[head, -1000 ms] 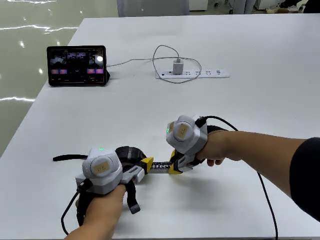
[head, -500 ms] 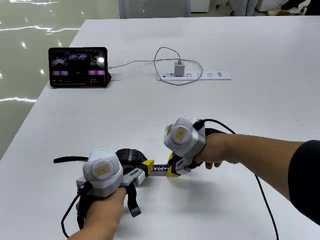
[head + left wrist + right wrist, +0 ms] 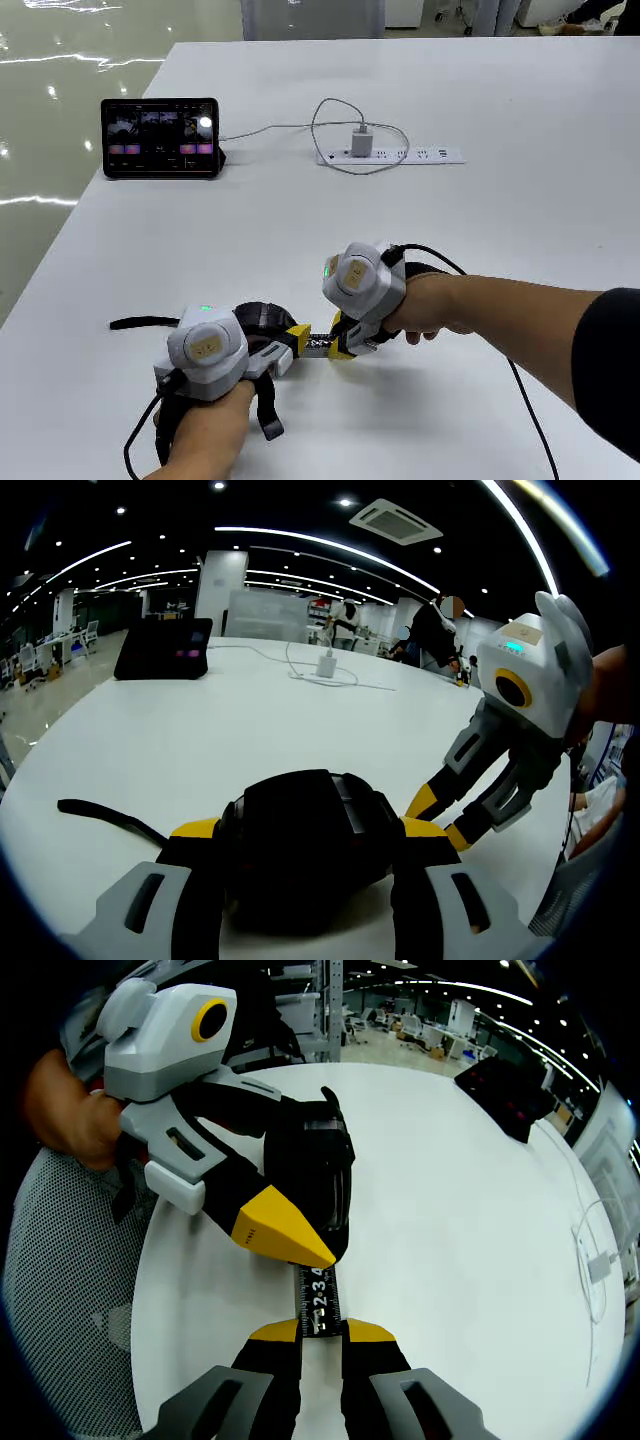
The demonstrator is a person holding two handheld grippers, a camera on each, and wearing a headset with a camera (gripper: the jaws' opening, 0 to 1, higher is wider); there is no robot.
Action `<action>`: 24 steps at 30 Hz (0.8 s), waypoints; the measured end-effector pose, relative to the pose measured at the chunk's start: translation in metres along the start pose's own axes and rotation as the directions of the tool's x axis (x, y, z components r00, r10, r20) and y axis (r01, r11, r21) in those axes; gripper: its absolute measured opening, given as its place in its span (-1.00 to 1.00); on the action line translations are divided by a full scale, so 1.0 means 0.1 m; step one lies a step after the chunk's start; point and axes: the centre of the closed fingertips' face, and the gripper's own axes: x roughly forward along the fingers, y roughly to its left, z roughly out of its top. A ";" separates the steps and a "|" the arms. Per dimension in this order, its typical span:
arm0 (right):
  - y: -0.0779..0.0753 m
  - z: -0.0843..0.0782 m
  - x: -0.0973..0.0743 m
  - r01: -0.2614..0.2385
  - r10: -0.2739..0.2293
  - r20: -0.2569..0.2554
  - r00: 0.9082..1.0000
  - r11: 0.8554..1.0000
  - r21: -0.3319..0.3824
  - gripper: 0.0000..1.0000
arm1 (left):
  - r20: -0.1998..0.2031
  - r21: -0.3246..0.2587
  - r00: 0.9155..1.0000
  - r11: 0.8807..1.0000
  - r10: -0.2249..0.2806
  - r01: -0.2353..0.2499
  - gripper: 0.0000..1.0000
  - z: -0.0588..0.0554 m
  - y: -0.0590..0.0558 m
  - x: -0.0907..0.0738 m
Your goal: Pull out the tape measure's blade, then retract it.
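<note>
A black tape measure [image 3: 258,322] [image 3: 305,845] [image 3: 318,1175] lies on the white table, with my left gripper [image 3: 288,340] [image 3: 305,830] shut on its case. A short length of blade [image 3: 317,344] [image 3: 319,1300] with printed numbers runs out to the right. My right gripper [image 3: 338,346] [image 3: 320,1333] is shut on the blade's end, a few centimetres from the case. In the left gripper view the right gripper [image 3: 440,820] comes in from the right. A black wrist strap [image 3: 140,322] [image 3: 105,820] trails left from the case.
A tablet [image 3: 160,137] with a lit screen stands at the far left. A white power strip [image 3: 390,156] with a charger and looped cable lies at the back. A black cable [image 3: 525,400] runs from the right gripper towards the near edge.
The right gripper has moved left towards the case, and the exposed blade has become shorter. The left gripper holds the case in place.
</note>
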 end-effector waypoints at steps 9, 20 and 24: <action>0.00 0.10 0.06 -0.004 0.004 0.022 1.000 1.000 0.012 -0.78 | 0.000 -0.013 1.000 1.000 0.001 -0.001 0.28 0.01 0.01 -0.01; 0.02 0.18 0.11 -0.010 0.010 0.040 0.999 1.000 0.004 -0.78 | 0.001 -0.023 1.000 1.000 -0.001 0.001 0.27 0.00 0.01 -0.01; 0.03 0.23 0.14 -0.010 0.010 0.051 0.999 1.000 0.003 -0.78 | 0.001 -0.024 1.000 1.000 -0.002 0.002 0.27 0.01 0.01 -0.01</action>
